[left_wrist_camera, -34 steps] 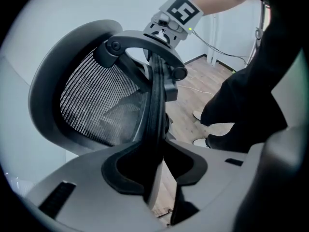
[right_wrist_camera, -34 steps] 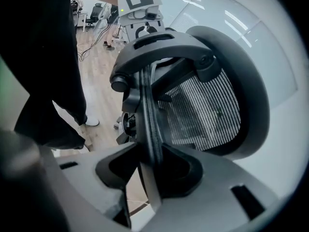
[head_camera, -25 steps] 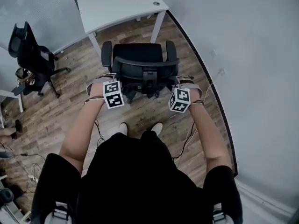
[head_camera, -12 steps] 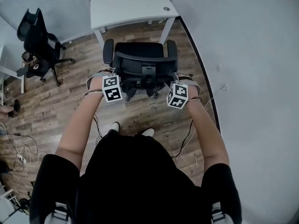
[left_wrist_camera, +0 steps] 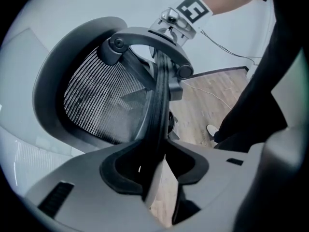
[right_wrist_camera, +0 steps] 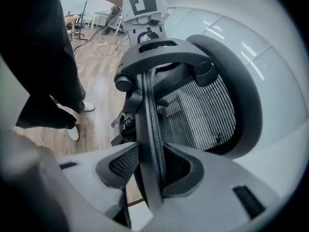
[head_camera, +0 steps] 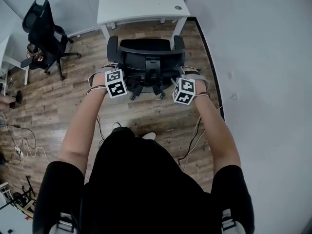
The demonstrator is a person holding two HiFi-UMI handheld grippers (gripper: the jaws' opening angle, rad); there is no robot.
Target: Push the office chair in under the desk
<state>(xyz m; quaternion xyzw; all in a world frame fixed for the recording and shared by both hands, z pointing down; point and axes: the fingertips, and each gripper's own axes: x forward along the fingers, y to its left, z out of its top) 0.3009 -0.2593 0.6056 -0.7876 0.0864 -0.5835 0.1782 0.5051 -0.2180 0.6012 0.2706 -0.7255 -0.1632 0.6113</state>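
The black mesh-backed office chair (head_camera: pixel 146 62) stands at our 12 o'clock, seat facing the white rectangular counter (head_camera: pixel 141 4) farther along 12, not yet under it. Our right tool (right_wrist_camera: pixel 149 173) is clenched on the backrest (right_wrist_camera: pixel 198 110) at its 3 o'clock rim. The left tool (left_wrist_camera: pixel 154 170) has its jaws opening around the 9 o'clock rim, so the push runs straight ahead.

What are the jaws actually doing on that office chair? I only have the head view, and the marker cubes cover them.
Observer: In its own view, the right gripper is clamped on the backrest rim, which runs straight between its jaws.
Operator: And the left one?
Observer: The left gripper has the same rim between its jaws, but they are opening, and a sliver of light shows beside the rim.
Operator: Is the backrest a solid panel?
Observer: No. Inside the rim it is see-through mesh.
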